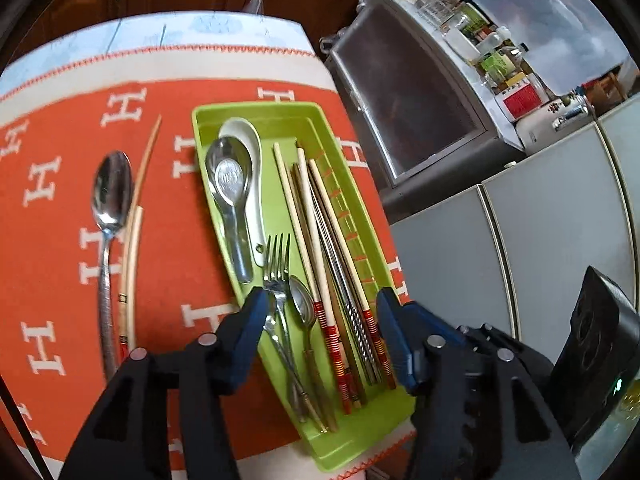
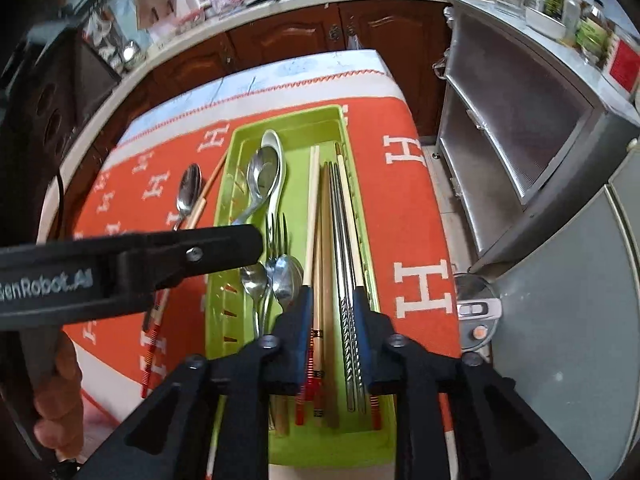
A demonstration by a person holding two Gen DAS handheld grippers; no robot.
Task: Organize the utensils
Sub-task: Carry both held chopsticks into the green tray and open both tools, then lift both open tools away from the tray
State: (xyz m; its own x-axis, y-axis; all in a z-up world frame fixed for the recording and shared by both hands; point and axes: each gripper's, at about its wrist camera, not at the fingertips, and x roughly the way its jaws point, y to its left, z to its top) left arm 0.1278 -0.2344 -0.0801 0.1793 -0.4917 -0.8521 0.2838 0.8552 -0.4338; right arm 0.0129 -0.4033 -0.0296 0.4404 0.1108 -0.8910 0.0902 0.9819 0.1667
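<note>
A green utensil tray (image 1: 256, 114) (image 2: 288, 118) lies on the orange cloth. It holds a white soup spoon (image 1: 250, 148), a steel soup spoon (image 1: 230, 184), a fork (image 1: 278, 264), a small spoon (image 1: 302, 304) and several chopsticks (image 1: 320, 248) (image 2: 334, 232). A steel spoon (image 1: 110, 196) (image 2: 188, 192) and a cream chopstick (image 1: 132, 248) lie on the cloth left of the tray. My left gripper (image 1: 320, 312) is open above the tray's near end. My right gripper (image 2: 330, 304) is open and empty, its fingers on either side of the chopsticks in the tray.
The orange cloth (image 1: 168, 260) covers a small table. A steel cabinet (image 1: 408, 112) (image 2: 516, 128) stands to the right, grey panels (image 1: 540, 248) beside it. Dark wooden cupboards (image 2: 288, 36) lie beyond. The left gripper's body (image 2: 120, 268) crosses the right wrist view.
</note>
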